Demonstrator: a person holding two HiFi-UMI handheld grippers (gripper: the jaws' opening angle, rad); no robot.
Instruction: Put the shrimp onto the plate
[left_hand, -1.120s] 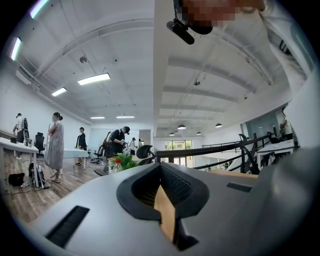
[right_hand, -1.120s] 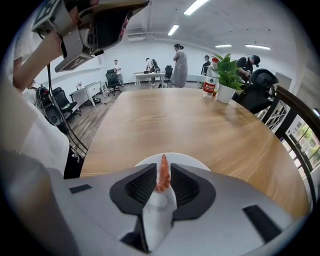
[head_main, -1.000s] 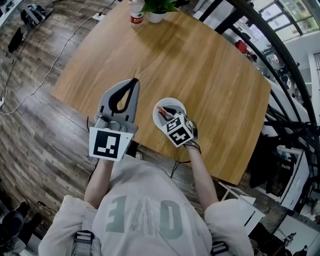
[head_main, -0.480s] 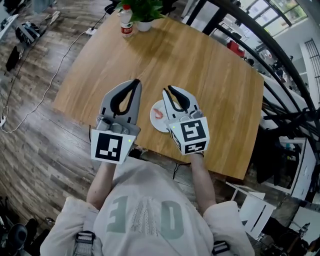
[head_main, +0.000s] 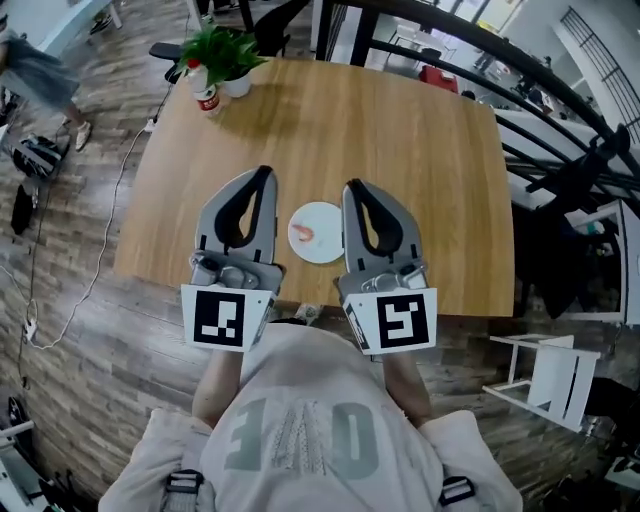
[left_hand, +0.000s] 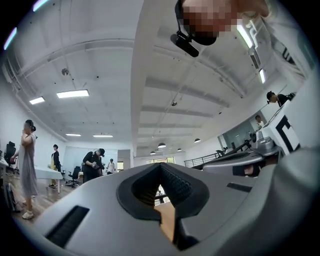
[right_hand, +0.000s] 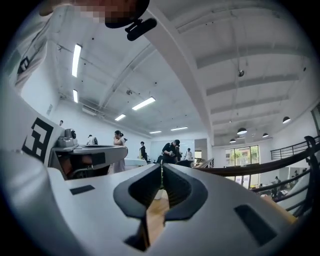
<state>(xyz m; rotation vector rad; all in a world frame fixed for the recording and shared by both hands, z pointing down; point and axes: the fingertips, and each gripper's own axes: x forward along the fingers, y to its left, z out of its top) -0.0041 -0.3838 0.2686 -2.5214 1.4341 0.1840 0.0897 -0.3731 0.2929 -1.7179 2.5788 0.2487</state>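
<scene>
In the head view a small white plate (head_main: 322, 243) lies near the front edge of the wooden table (head_main: 400, 150). A pink shrimp (head_main: 301, 233) rests on the plate's left part. My left gripper (head_main: 264, 172) is raised to the left of the plate, my right gripper (head_main: 351, 186) to its right, both held level and side by side. Both are shut with nothing between the jaws. In the left gripper view (left_hand: 161, 165) and the right gripper view (right_hand: 161, 166) the jaw tips meet, and both cameras look out across the room.
A potted green plant (head_main: 222, 55) and a red-labelled bottle (head_main: 206, 98) stand at the table's far left corner. A white chair (head_main: 545, 375) sits on the floor at the right. Black railings run behind the table. Several people stand far off in the room.
My right gripper has let go of the shrimp, lifted off the plate and drawn back beside the left gripper. The shrimp now lies on the plate. The head view has shifted.
</scene>
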